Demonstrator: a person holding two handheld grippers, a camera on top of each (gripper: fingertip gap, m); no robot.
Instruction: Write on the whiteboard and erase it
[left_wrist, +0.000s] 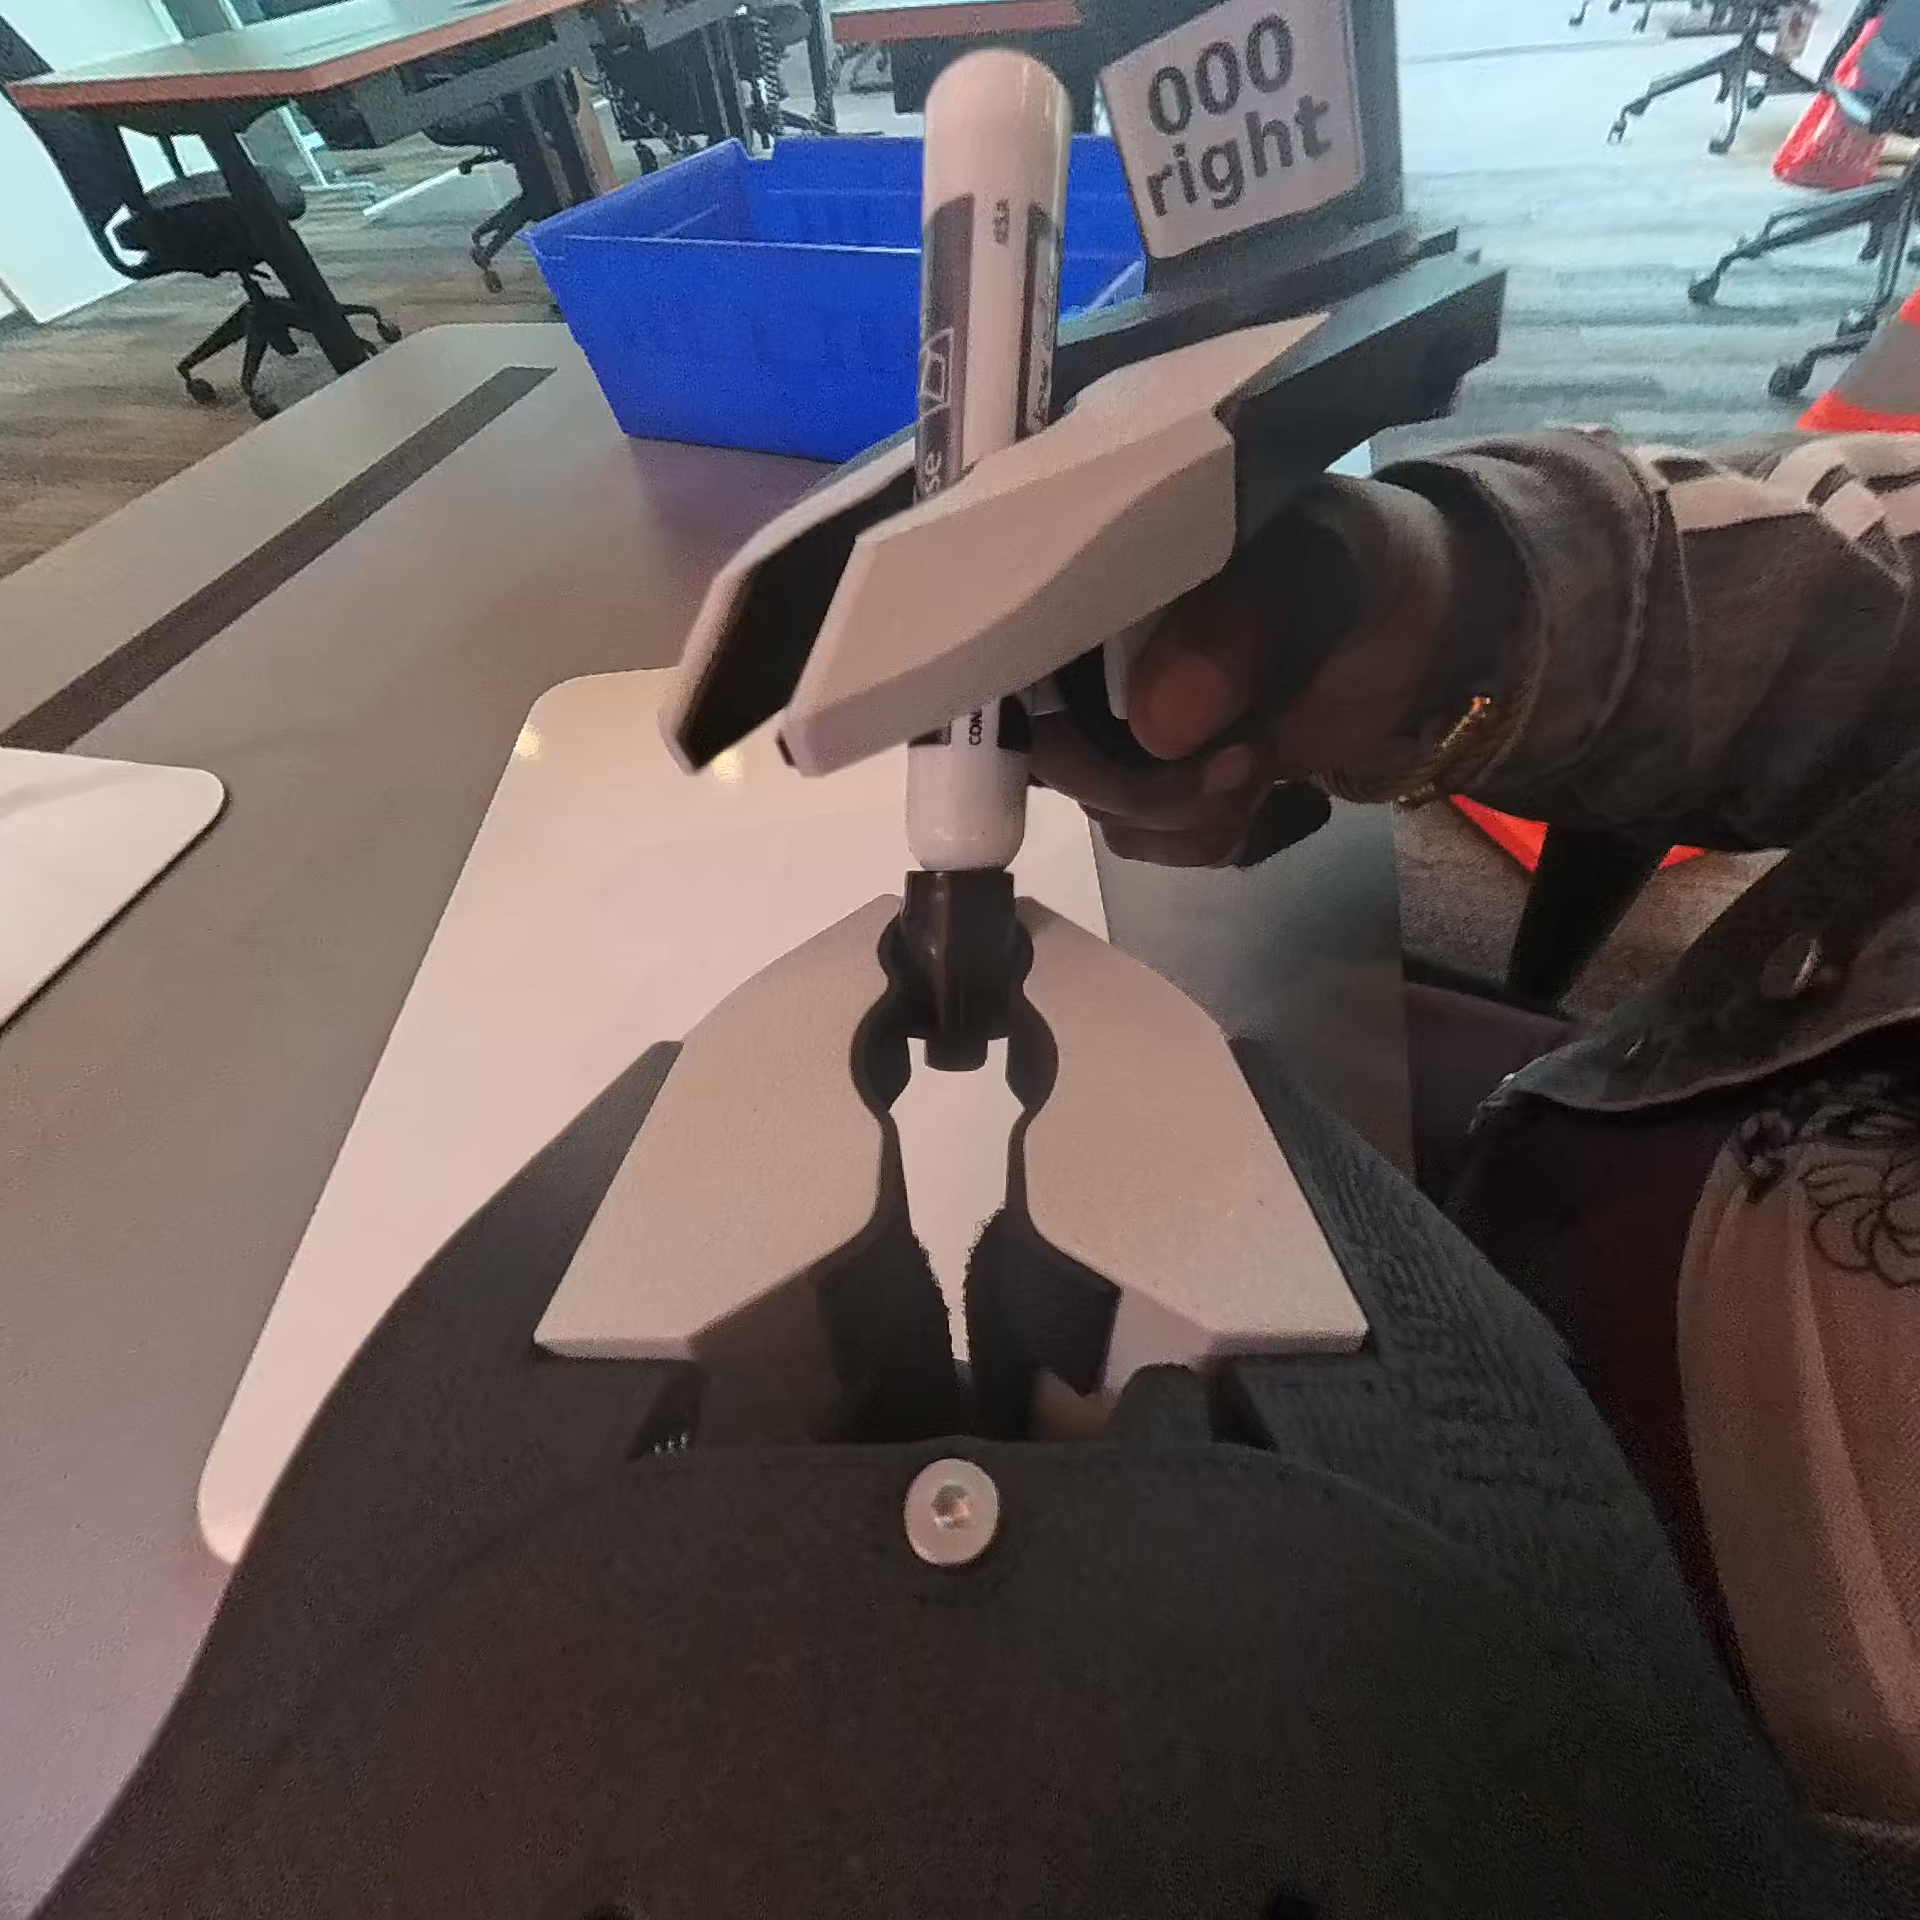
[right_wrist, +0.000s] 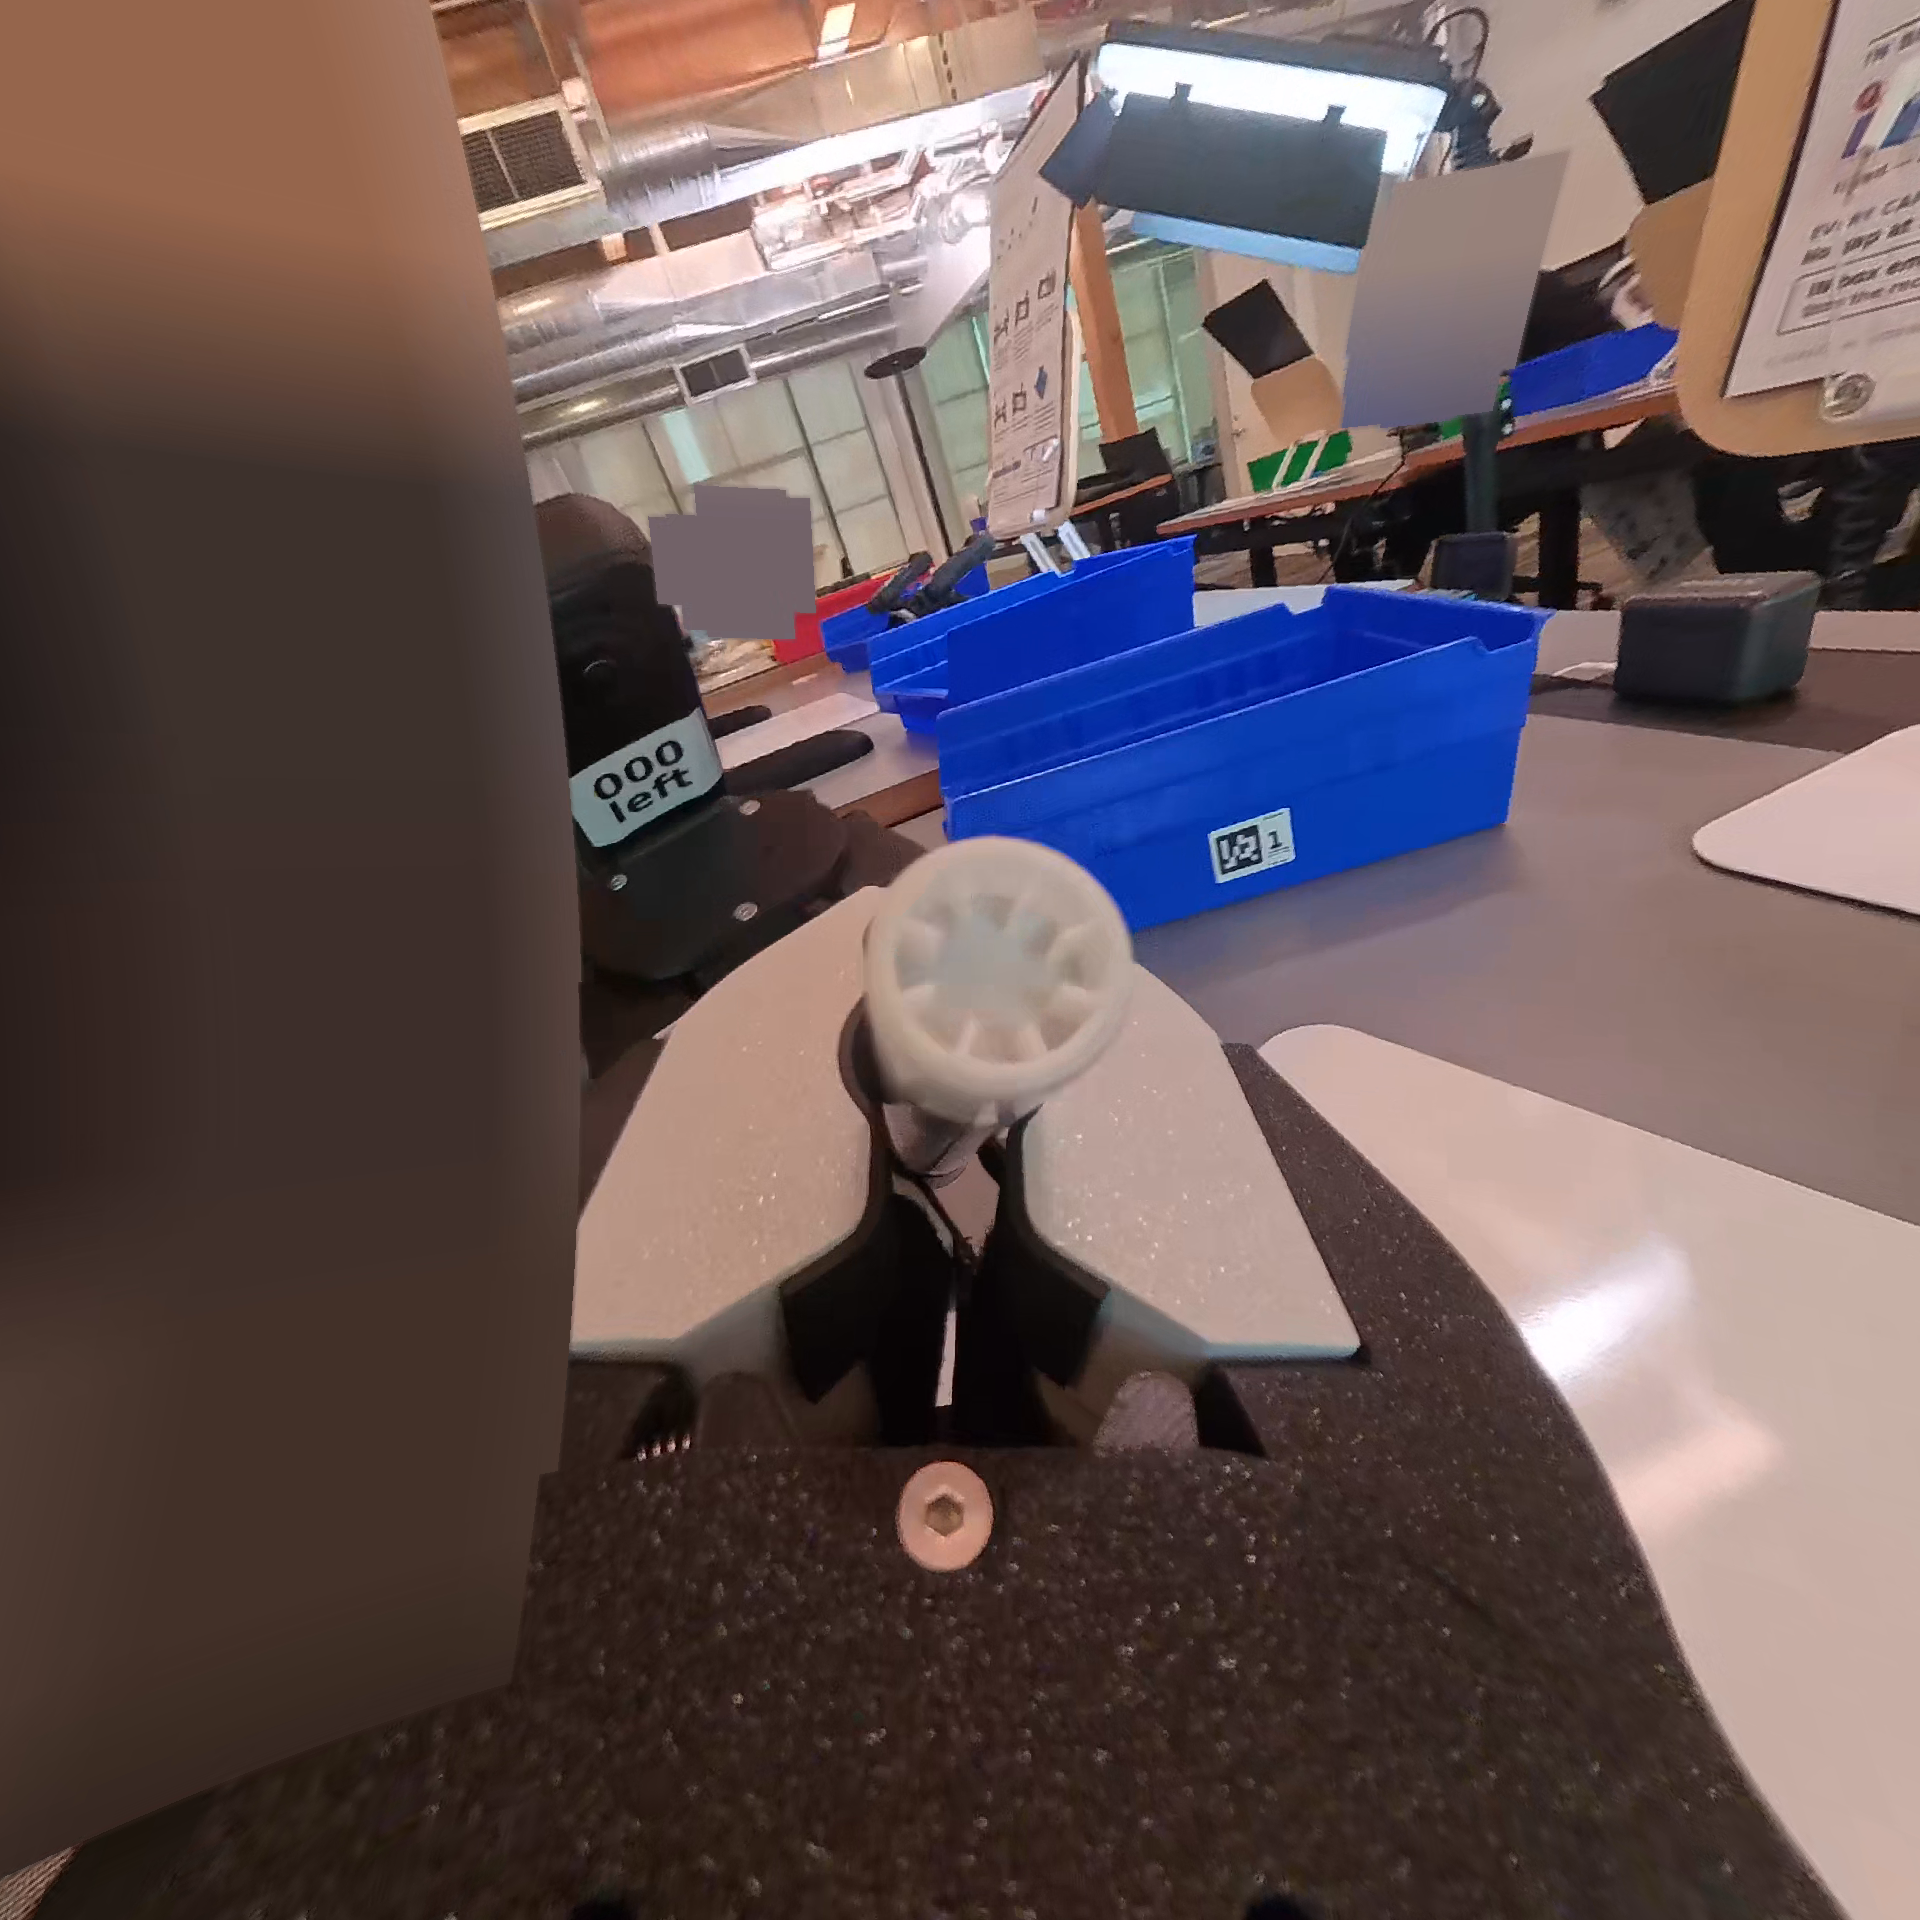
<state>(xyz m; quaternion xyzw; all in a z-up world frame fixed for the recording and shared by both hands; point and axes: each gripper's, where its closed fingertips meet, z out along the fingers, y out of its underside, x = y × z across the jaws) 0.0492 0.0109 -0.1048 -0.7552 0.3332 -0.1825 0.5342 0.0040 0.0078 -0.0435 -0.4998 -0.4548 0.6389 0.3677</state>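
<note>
My left gripper (left_wrist: 951, 997) is shut on a black marker cap (left_wrist: 948, 961), with both pads pressed on its sides. The cap meets the lower end of a white marker (left_wrist: 987, 312) that stands nearly upright above it. My right gripper (left_wrist: 764, 727) comes in from the right and is shut across the marker's barrel; a person's hand (left_wrist: 1226, 686) holds it. In the right wrist view my right gripper (right_wrist: 992, 1049) clamps the marker, whose round white back end (right_wrist: 997, 987) points at the camera. The left gripper's body (right_wrist: 644, 790) shows at the left.
A blue bin (left_wrist: 831, 301) stands on the grey table behind the grippers; it also shows in the right wrist view (right_wrist: 1247, 748). A white mat (left_wrist: 623, 935) lies under the grippers, another at the left (left_wrist: 83, 852). Office chairs and desks stand beyond. Tip to tip, the grippers are about 7 centimeters apart.
</note>
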